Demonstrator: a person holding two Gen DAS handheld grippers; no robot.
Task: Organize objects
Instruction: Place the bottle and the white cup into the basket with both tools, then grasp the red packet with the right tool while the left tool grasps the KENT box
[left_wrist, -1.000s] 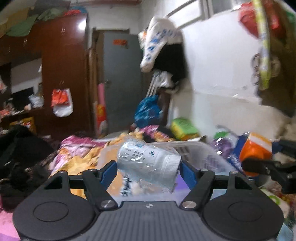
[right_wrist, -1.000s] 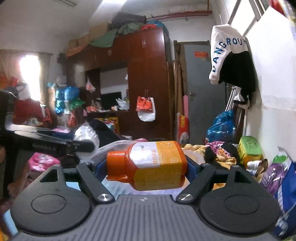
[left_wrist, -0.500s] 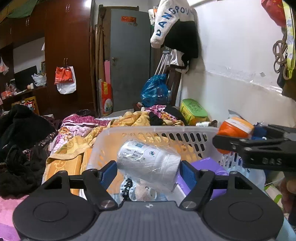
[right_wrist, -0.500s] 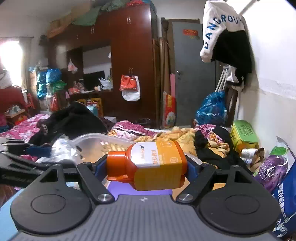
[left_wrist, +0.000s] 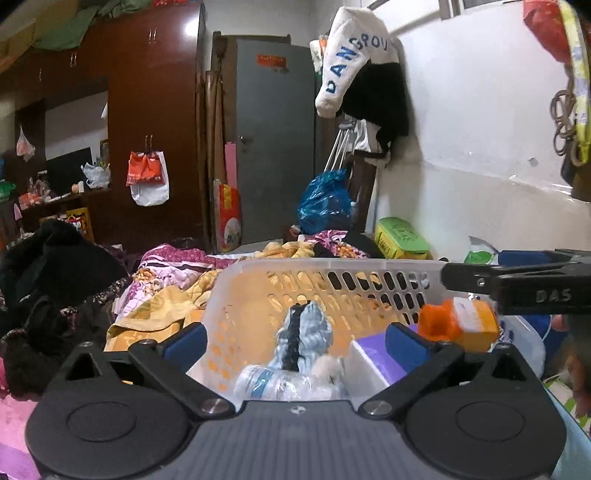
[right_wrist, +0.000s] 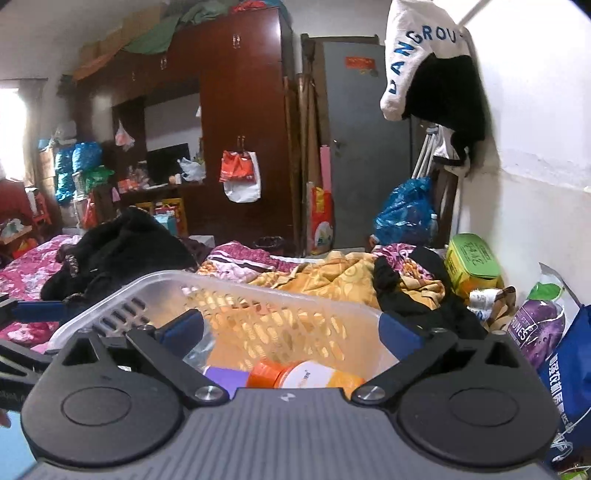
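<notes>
A clear plastic basket (left_wrist: 332, 264) stands on the bed in front of both grippers. My left gripper (left_wrist: 293, 339) hangs over its near end, jaws opening, nothing between the pads. Below it in the basket lies the white plastic-wrapped bottle (left_wrist: 273, 384), next to a grey and black item (left_wrist: 304, 332) and a purple box (left_wrist: 373, 358). The right gripper (right_wrist: 291, 326) is opening too and holds nothing. The orange bottle (right_wrist: 306, 374) lies under it in the basket (right_wrist: 166, 277), seen blurred in the left wrist view as the orange bottle (left_wrist: 461, 325).
Crumpled yellow and pink bedding (right_wrist: 332, 273) and black clothes (right_wrist: 122, 247) lie beyond the basket. A green box (right_wrist: 472, 262) and a purple bag (right_wrist: 535, 325) sit against the white wall on the right. A dark wardrobe and grey door stand at the back.
Both grippers have opened. The white bottle and the orange bottle have left the jaws and dropped into the basket. Both grippers came closer over the basket.
</notes>
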